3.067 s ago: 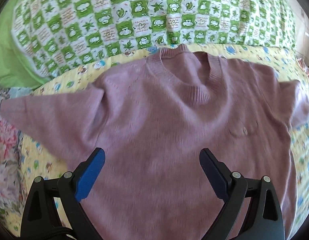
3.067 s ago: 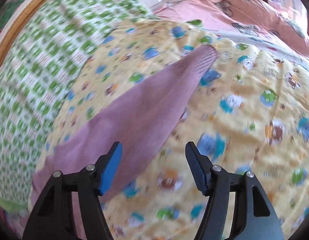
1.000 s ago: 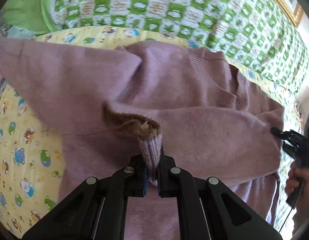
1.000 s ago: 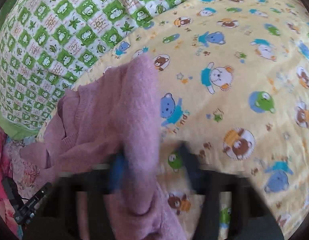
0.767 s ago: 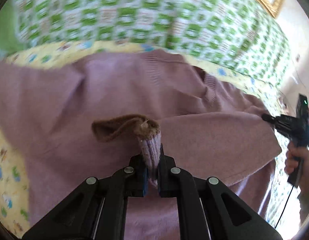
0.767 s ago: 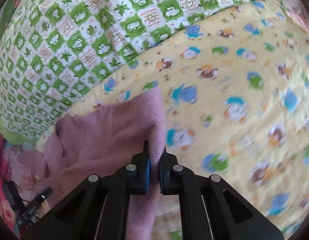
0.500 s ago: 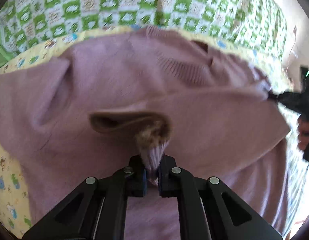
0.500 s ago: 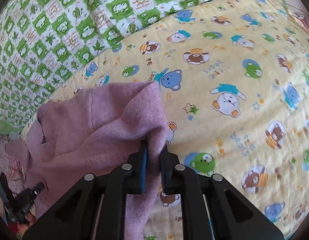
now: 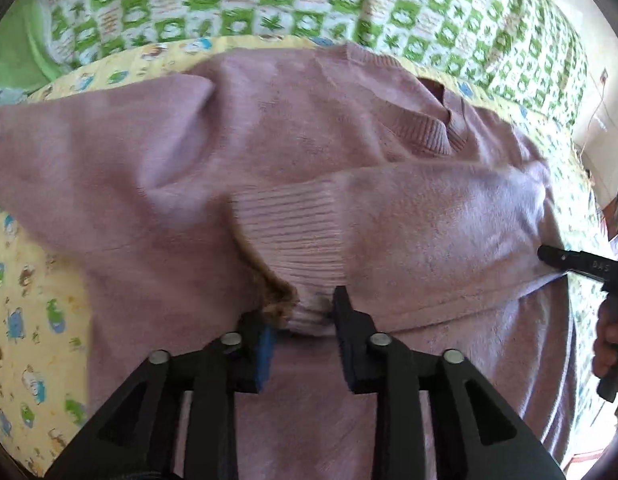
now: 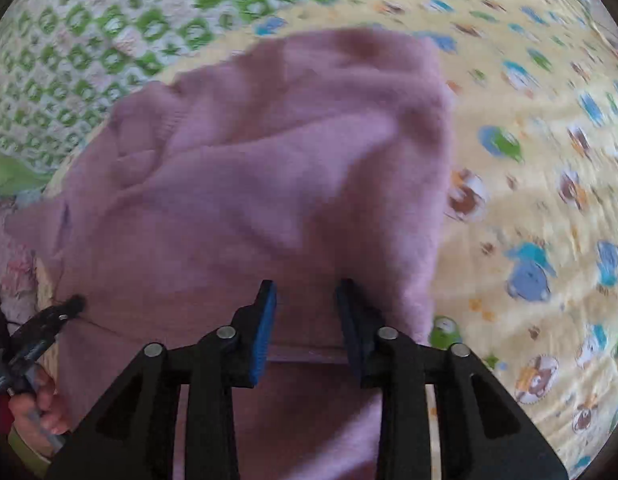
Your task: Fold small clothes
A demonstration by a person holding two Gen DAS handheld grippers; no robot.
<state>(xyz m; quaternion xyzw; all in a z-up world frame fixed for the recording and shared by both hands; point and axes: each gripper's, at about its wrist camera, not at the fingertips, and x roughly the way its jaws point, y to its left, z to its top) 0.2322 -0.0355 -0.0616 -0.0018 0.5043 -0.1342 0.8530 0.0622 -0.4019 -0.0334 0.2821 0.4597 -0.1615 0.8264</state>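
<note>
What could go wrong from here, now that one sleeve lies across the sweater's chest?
1. The left gripper jaws have just been opening, but the sleeve cuff sits between them; pulling away could drag the sleeve off the pink sweater.
2. The right gripper jaws, also just opening, straddle the folded edge; snagged knit could undo the fold.
3. The other sleeve lies spread out, unfolded, and the cartoon bedsheet is soft, so folds may slump.
</note>
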